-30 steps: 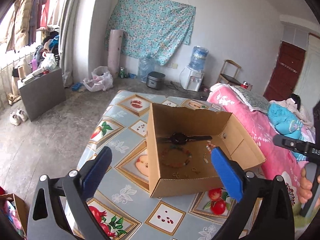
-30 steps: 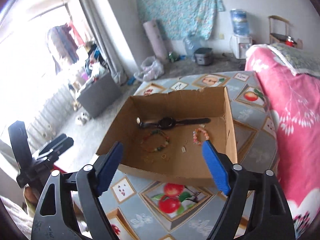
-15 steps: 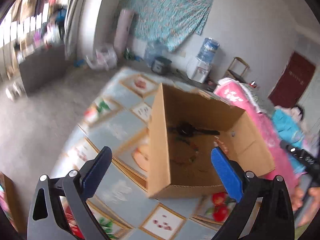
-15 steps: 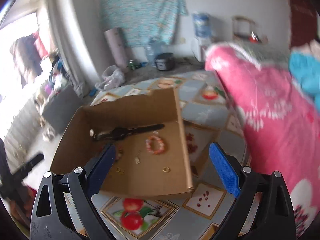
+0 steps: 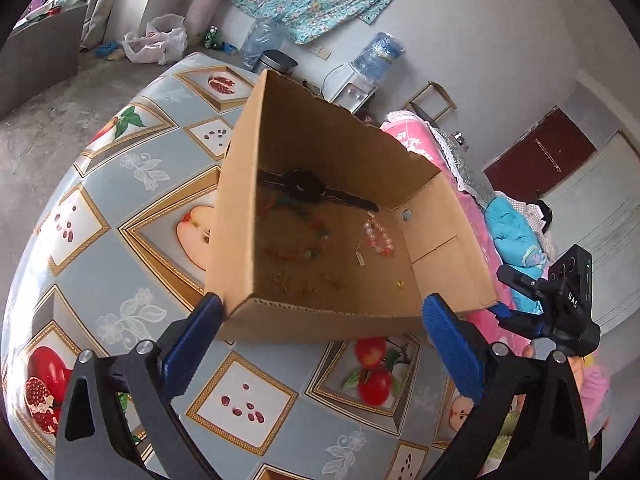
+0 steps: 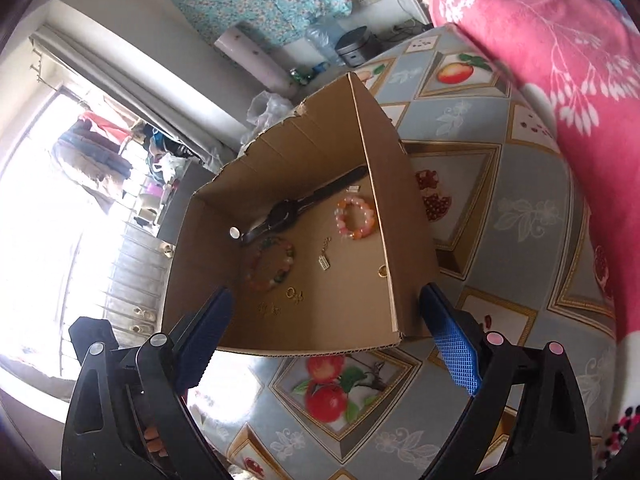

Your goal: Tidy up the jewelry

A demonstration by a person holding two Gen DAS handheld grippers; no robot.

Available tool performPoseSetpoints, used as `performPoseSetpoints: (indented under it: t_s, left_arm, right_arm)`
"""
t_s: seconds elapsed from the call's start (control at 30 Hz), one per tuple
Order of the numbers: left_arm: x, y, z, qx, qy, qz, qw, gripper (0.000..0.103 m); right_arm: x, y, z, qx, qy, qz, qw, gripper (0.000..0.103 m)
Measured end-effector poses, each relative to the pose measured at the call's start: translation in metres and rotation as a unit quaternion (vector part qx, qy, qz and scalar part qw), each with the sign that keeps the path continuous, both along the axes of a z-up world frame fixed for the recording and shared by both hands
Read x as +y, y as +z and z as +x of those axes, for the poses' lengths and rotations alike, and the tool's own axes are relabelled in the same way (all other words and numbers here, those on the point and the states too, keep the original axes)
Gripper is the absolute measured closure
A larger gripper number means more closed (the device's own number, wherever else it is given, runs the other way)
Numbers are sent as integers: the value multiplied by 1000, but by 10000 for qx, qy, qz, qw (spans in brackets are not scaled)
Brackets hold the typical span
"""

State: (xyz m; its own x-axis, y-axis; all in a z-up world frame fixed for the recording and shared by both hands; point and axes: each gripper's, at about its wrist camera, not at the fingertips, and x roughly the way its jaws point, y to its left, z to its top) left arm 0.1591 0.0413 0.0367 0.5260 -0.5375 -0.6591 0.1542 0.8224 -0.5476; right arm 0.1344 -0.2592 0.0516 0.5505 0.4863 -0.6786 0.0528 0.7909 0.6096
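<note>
With both the left gripper (image 5: 318, 322) and the right gripper (image 6: 326, 318) held wide apart and empty above the cardboard box (image 6: 400, 240), one small piece such as the pink bead bracelet (image 6: 355, 217) lying inside should be reached slowly and pinched gently.
</note>
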Motion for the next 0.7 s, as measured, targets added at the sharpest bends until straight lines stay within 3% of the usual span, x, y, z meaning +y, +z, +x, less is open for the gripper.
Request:
performPoseSetpoints:
  t_s: [0.1, 0.2, 0.3, 0.43, 0.57, 0.63, 0.7]
  left_arm:
    - [-2, 7, -12, -100, -66, 103, 9999, 6]
    - [-7, 10, -26, -95, -804, -737, 9940, 6]
    - [-18, 18, -37, -252, -754, -300, 9964, 6]
    - [7, 29, -38, -661, -176, -133, 9976, 6]
    - [45, 29, -15, -924, 653, -90, 9935, 6]
    - [51, 17, 8, -676, 727, 8, 9951, 6]
    - [53, -1, 32, -325, 637, -161, 9973, 6]
  right_arm:
    - [-2, 1, -3, 25, 60, 37, 10000, 13]
    - [4, -2, -13, 47, 350, 365, 9987, 13]
    - [7, -6, -25, 0, 448, 565, 9974, 13]
    - [-5, -7, -32, -40, 162, 452, 9988, 13]
    - [-12, -7, -28, -70, 40, 421, 9991, 13]
    - [-9, -8, -23, -101, 57, 444, 9989, 13]
    - [-5, -12, -19, -106, 138, 518, 9985, 13]
